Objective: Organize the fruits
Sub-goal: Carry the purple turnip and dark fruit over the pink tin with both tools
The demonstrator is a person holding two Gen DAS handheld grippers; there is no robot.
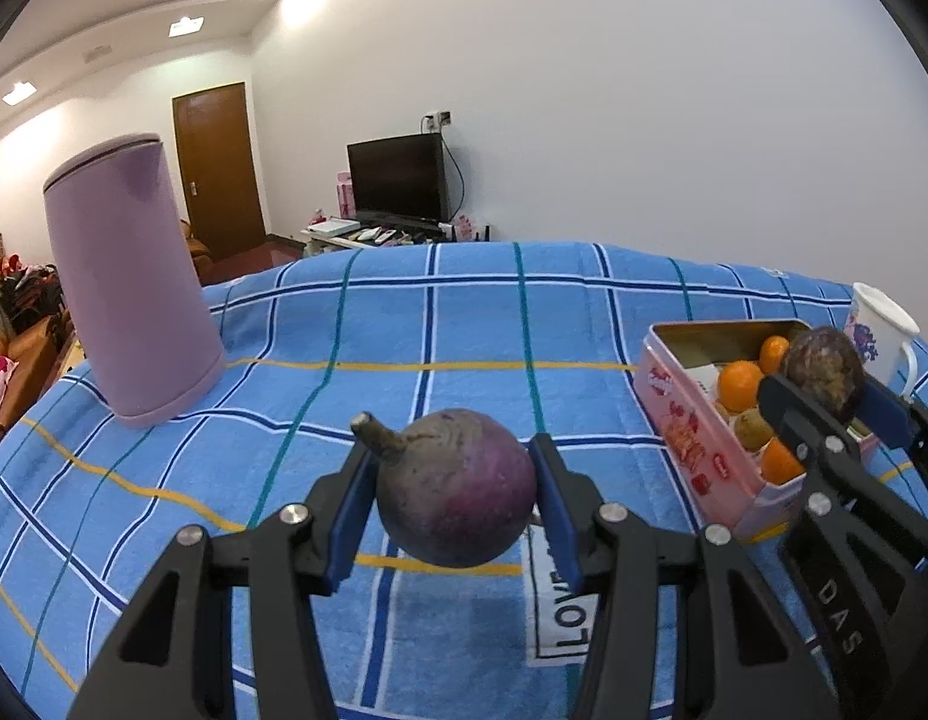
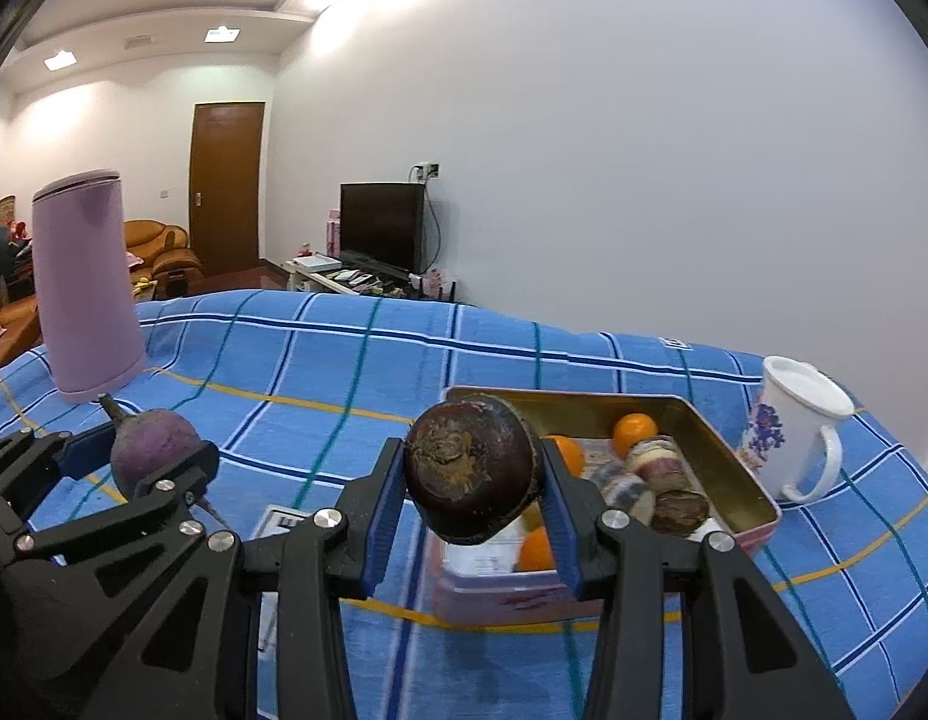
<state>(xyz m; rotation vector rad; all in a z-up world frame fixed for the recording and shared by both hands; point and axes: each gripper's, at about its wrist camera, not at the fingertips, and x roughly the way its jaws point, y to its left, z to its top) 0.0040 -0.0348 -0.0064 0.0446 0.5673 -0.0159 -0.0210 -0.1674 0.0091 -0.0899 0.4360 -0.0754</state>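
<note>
My left gripper (image 1: 455,492) is shut on a round purple fruit with a stub stem (image 1: 458,486), held above the blue checked cloth (image 1: 404,330). The same fruit (image 2: 152,450) and left gripper (image 2: 134,456) show at the left of the right wrist view. My right gripper (image 2: 472,480) is shut on a dark brown round fruit (image 2: 472,468), just in front of and above the pink tin box (image 2: 733,450). In the left wrist view that dark fruit (image 1: 823,372) hangs over the box (image 1: 685,420). The box holds oranges (image 2: 634,429), other fruits and wrapped items.
A tall lilac canister (image 1: 128,282) stands at the cloth's far left. A white mug with a floral print (image 2: 793,438) stands right of the box. Behind the table are a door, a TV on a low stand and a sofa.
</note>
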